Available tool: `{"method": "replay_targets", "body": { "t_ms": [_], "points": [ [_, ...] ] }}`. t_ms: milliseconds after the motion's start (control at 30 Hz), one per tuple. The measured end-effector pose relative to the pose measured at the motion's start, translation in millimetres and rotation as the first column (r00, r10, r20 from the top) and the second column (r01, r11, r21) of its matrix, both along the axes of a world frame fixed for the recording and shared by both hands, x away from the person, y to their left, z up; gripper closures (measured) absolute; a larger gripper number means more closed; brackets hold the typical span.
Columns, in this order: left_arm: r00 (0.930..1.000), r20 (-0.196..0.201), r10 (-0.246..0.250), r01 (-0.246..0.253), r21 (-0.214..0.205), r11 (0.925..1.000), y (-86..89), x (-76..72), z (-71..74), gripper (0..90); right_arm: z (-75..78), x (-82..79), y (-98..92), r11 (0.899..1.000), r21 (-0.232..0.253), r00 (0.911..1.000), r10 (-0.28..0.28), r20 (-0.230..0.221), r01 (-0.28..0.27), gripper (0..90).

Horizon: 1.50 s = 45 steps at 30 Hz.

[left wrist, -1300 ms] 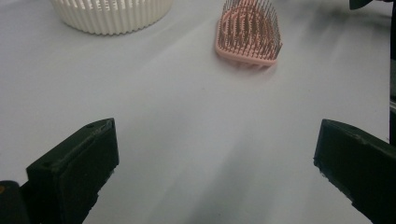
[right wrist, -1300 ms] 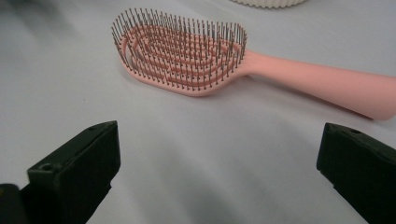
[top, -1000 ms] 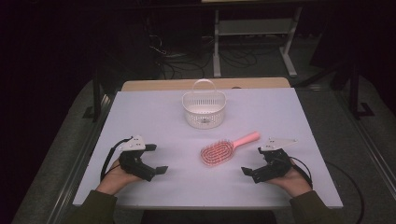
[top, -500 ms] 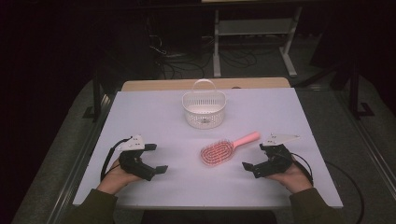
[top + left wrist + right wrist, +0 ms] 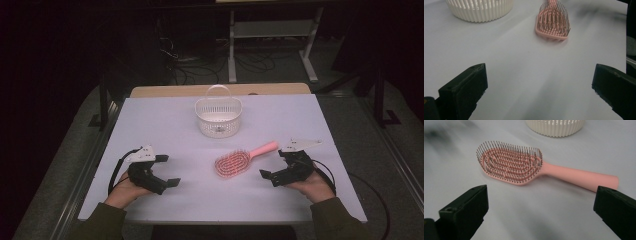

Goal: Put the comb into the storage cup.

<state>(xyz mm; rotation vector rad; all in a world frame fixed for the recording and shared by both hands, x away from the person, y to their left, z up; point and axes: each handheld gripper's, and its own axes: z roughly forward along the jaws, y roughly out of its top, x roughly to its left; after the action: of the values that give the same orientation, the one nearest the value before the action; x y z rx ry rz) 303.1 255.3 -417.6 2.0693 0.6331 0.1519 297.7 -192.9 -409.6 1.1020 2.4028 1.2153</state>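
The white tabletop (image 5: 165, 125) carries 2 things: a white slatted basket (image 5: 218, 117) with an arched handle near its far edge, and a pink hairbrush (image 5: 240, 160) lying flat, bristles up, between the basket and the person's side. The brush head points toward the near left and its handle (image 5: 584, 178) runs off toward the far right, well apart from the basket.

The left gripper (image 5: 162, 172) rests low on the near left of the tabletop, jaws spread wide and empty, aimed across the bare surface at the brush head (image 5: 552, 21). The right gripper (image 5: 275, 165) sits just beside the brush on the near right, its jaws likewise wide open with nothing between them; in the right gripper view the brush lies close ahead, its handle end near 1 jaw.

Judging by this, the step in hand is the approach to the brush, with no grasp made yet. The next move likely calls for the right gripper to advance, straddle the slim handle, and close on it squarely, since the handle lies flat against the tabletop and leaves little room beneath.
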Motion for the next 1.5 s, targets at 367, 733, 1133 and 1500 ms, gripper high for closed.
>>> {"method": "replay_targets", "body": {
  "t_ms": [367, 733, 1133, 1500],
  "points": [
    [1.0, -0.003, -0.008, 0.008, -0.006, 1.0, 0.6, -0.3, -0.2, 0.0, 2.0, 8.4, 2.5, 1.0, -0.017, 1.0, -0.003, -0.006, 0.003, 0.0],
    [1.0, -0.008, -0.005, 0.005, -0.016, 0.9999, 0.2, 0.4, -0.4, 0.0, 5.4, 19.9, 6.2, 1.0, -0.029, 0.9999, -0.009, -0.013, 0.009, 0.0],
    [1.0, -0.004, -0.005, 0.005, -0.02, 0.9998, 0.8, -0.4, 0.5, 0.0, 10.9, 28.2, 7.8, 1.0, -0.029, 0.9998, -0.01, -0.016, 0.009, 0.0],
    [0.9999, -0.007, -0.01, 0.01, -0.022, 0.9997, 0.7, 0.1, -0.4, 0.0, 19.4, 40.0, 3.6, 0.999, -0.033, 0.9995, -0.025, -0.019, 0.024, 0.0]
  ]
}}
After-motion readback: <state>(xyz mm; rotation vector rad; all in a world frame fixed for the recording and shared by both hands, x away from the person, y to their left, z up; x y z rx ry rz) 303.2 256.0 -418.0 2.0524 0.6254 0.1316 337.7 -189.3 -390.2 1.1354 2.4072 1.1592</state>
